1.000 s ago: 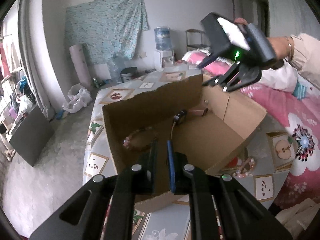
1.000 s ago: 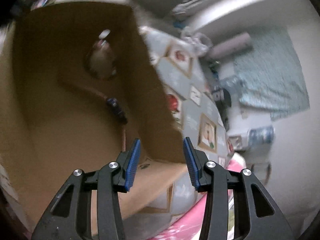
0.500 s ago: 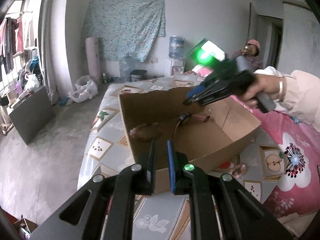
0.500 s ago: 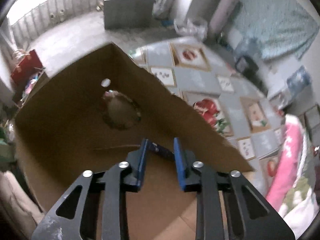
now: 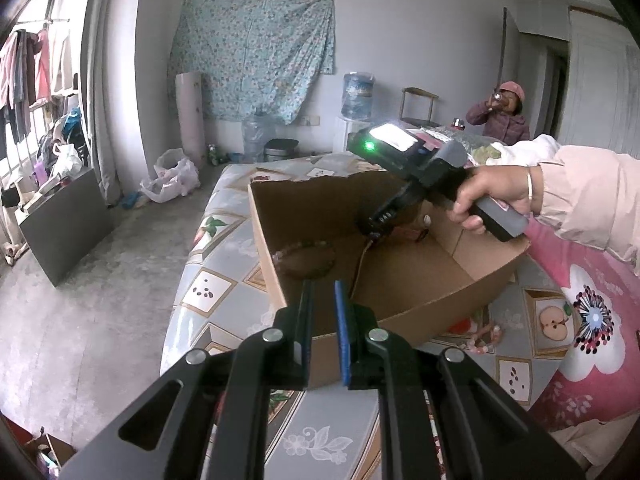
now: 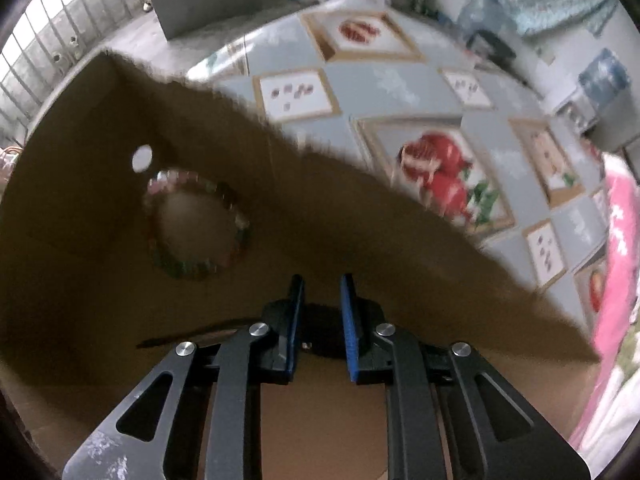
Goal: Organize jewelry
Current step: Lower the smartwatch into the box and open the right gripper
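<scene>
My brown cardboard box (image 5: pixel 400 276) sits centre frame on a grey, fruit-patterned tablecloth (image 5: pixel 224 248); my blue-padded black left gripper (image 5: pixel 323 296) shows below.

The person's right hand (image 5: pixel 486 200) is wrapped round the grey handle of the right gripper (image 6: pixel 322 312), wrist bent so the tool tips steeply downward; a pale sleeve (image 5: pixel 588 196) covers the forearm and a thin bangle sits at the wrist. Its blue-padded fingers (image 6: pixel 349 320) have just been drawing together, and a small dark piece sits between them; whether the pads press on it is unclear. The left gripper (image 5: pixel 323 304) angles gently downward, its fingers (image 5: pixel 341 320) nearly together with only a narrow slit between them, holding nothing.
</scene>
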A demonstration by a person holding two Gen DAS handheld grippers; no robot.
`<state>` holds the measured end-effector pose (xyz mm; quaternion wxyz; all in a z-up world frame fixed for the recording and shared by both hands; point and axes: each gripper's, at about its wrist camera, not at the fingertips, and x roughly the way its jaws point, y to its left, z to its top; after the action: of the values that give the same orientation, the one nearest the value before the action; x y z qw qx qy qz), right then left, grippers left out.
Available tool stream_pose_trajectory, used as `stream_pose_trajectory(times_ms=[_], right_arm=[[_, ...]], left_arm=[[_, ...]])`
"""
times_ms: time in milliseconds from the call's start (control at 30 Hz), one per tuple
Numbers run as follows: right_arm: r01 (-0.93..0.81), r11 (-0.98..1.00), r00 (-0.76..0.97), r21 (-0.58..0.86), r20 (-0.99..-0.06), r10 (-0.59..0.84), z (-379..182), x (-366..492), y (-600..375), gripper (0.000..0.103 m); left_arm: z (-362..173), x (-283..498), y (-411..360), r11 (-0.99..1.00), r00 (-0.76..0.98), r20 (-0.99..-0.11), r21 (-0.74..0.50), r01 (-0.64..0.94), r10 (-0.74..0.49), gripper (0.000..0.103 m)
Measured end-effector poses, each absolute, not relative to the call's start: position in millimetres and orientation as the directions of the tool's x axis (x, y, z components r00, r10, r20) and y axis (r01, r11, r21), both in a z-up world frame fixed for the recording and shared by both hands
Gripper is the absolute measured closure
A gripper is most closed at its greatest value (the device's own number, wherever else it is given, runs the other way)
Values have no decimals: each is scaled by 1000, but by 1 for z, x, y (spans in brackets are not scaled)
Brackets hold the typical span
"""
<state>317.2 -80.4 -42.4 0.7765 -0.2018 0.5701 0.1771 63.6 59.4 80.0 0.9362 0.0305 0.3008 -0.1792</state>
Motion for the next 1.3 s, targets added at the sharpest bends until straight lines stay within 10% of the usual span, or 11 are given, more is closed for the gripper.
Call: stream_pose_trajectory(times_ms=[767,1300], right_arm=[[-422,906,4,28,-999,33,-52,273,-107,75],[-342,940,148,8,-987,62,-42,266,-103,71]], left_arm=[[67,63,59,929,748,-572,-70,364,-336,88],[64,57,70,936,747,-580,-90,339,-326,83]])
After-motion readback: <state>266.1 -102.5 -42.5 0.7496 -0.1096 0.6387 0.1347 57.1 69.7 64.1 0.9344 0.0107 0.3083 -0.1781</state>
